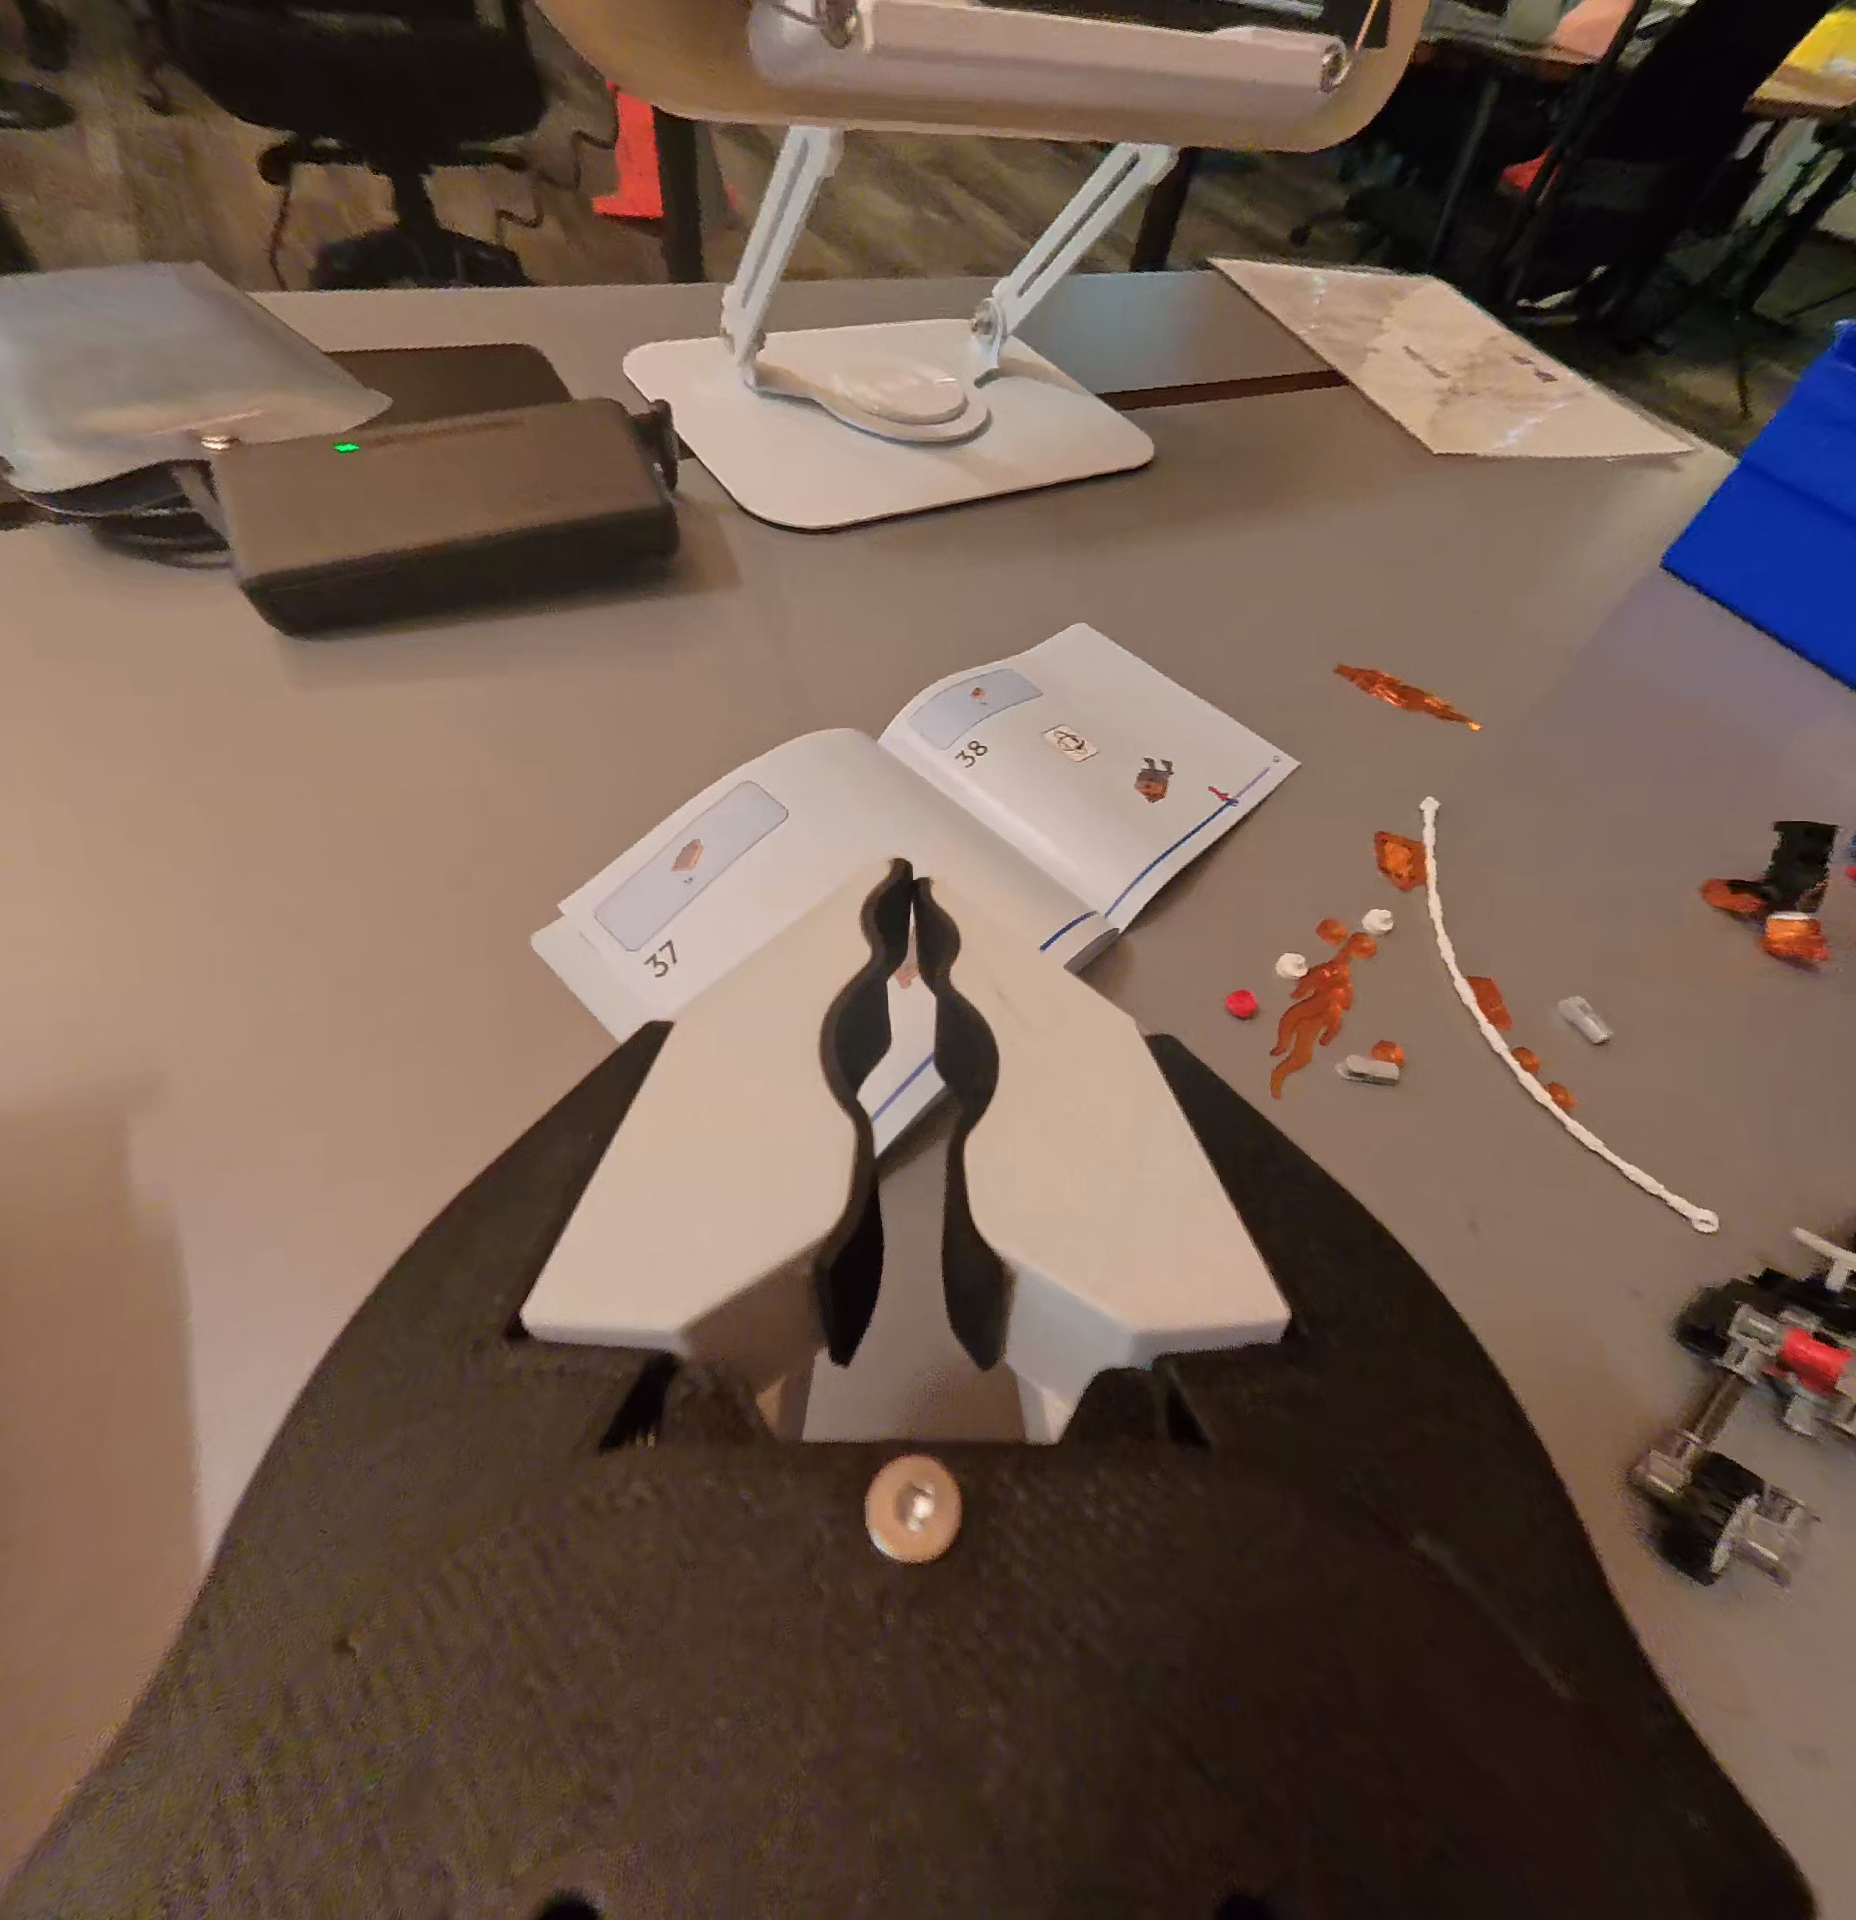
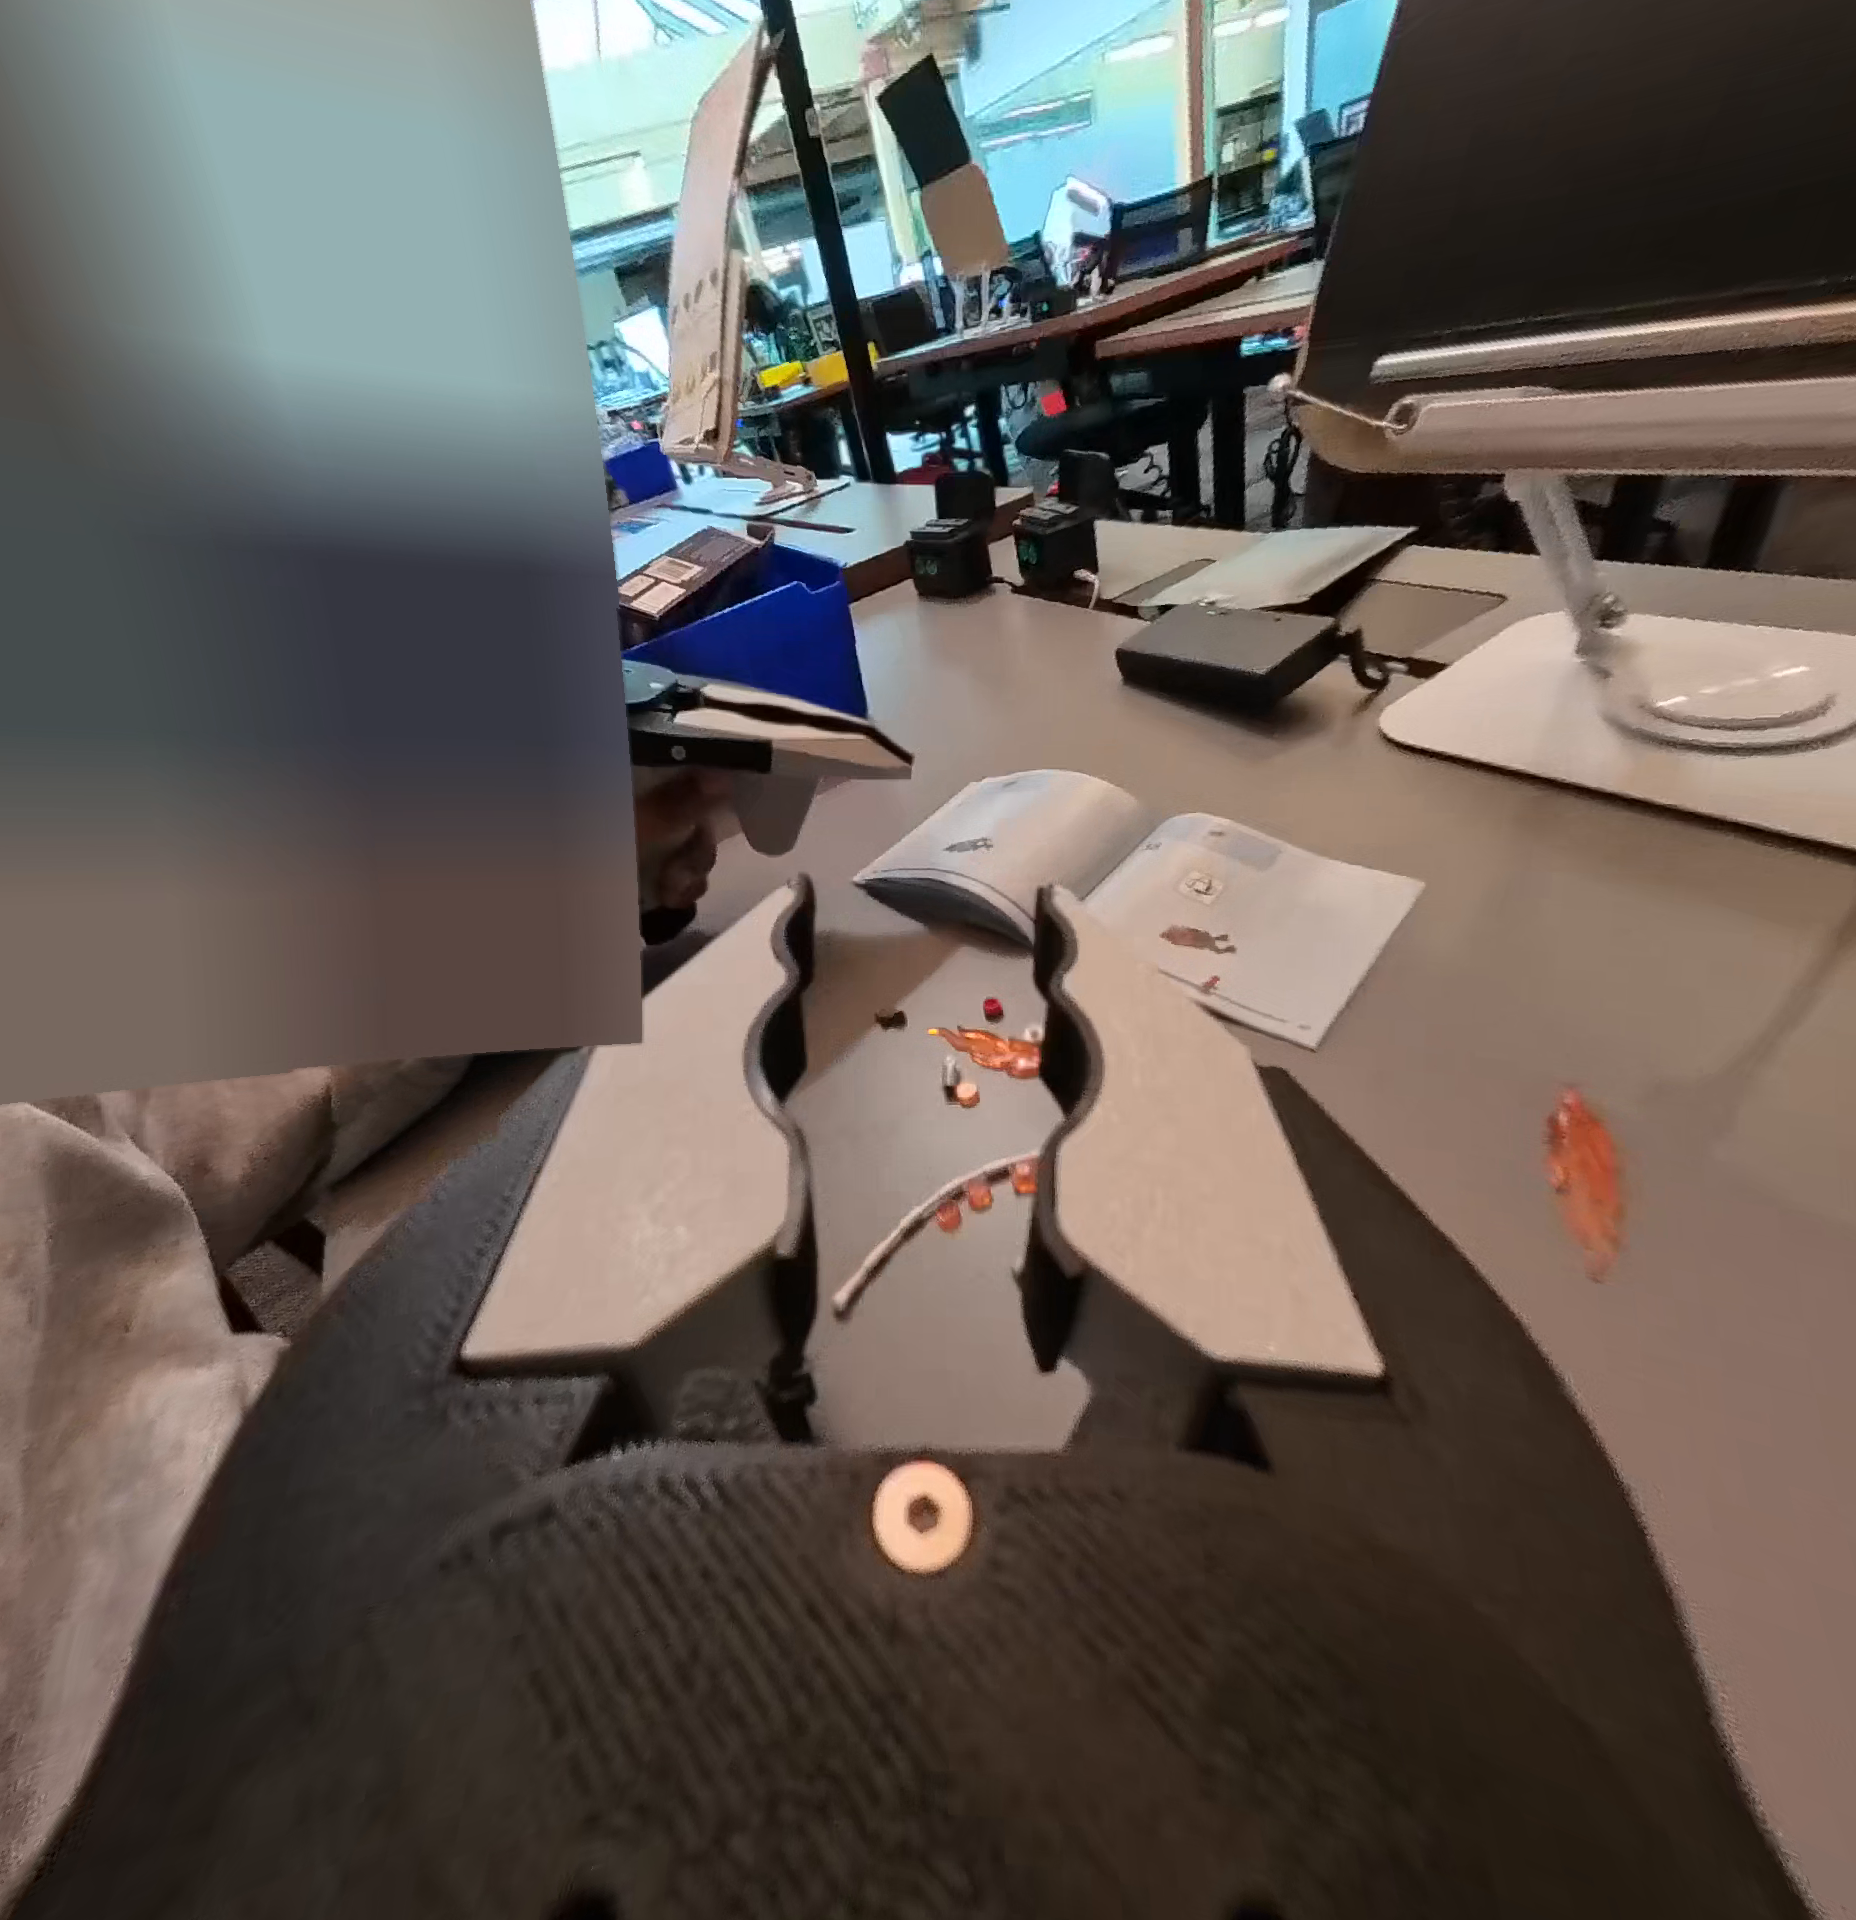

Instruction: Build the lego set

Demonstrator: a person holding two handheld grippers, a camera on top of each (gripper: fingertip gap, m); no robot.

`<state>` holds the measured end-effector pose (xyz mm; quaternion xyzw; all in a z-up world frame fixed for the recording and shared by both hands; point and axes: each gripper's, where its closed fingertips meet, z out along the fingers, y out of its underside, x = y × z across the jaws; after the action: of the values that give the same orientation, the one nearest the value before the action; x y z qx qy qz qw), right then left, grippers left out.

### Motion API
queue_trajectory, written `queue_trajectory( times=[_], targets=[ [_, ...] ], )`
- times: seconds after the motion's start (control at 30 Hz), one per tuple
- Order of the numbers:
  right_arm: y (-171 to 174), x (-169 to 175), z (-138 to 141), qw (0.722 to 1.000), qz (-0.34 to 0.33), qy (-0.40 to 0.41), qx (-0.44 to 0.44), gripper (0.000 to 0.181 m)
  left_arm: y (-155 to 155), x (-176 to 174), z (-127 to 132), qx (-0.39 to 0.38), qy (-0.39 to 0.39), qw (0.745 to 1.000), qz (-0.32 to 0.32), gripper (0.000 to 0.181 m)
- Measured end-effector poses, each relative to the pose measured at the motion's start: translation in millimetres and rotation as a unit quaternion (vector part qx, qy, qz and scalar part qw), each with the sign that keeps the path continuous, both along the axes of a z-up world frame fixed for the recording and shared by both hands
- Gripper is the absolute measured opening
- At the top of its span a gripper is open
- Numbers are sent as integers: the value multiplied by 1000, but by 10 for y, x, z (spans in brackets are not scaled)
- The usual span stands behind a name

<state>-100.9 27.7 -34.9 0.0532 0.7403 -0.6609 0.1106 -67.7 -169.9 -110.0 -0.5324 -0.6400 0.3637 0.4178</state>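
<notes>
Parts are lying loose on the table point(image 1: 903, 623), right of frame: flame piece point(image 1: 1319, 1003), white chain point(image 1: 1506, 1029), studs. Light, slick, tiny; I'm judging edge pinches best. Left gripper point(image 1: 908, 883) jaws nearly pressed together, empty; right gripper point(image 2: 924, 914) jaws spread over them.

table point(image 1: 384, 790) grey | flame piece point(image 1: 1319, 1003) orange | bin point(image 1: 1807, 520) blue | stud point(image 1: 1241, 1004) red

Left gripper point(image 1: 908, 883) jaws closed tip to tip, right gripper point(image 2: 924, 904) jaws spread wide, empty.
</notes>
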Motion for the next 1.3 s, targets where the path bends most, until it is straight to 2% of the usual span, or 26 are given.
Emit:
queue_trajectory(
  times=[0.17, 0.27, 0.37, 0.53, 0.83, 1.3],
  targets=[
    [-188, 40, -160, 999, 11, 30, 5, 36, 4, 7, -126, -8, -32, 999, -6, 0],
    [-168, -26, -385, 997, -10, 60, 47, 37, 39, -1, -230, -19, -61, 998, -15, 0],
    [-141, -81, -504, 996, -20, 52, 64, 37, 65, -10, -298, -35, -80, 996, -19, 0],
    [-158, -65, -465, 999, -7, 9, 45, 38, 61, -9, -375, -40, -105, 994, -17, 0],
    [-229, 46, -562, 997, 9, 46, 66, 37, 39, 14, -517, -31, -150, 988, -11, 0],
    [-257, 44, -606, 997, 16, 28, 70, 37, -2, 53, -602, -6, -175, 985, -1, 0]
  ],
)
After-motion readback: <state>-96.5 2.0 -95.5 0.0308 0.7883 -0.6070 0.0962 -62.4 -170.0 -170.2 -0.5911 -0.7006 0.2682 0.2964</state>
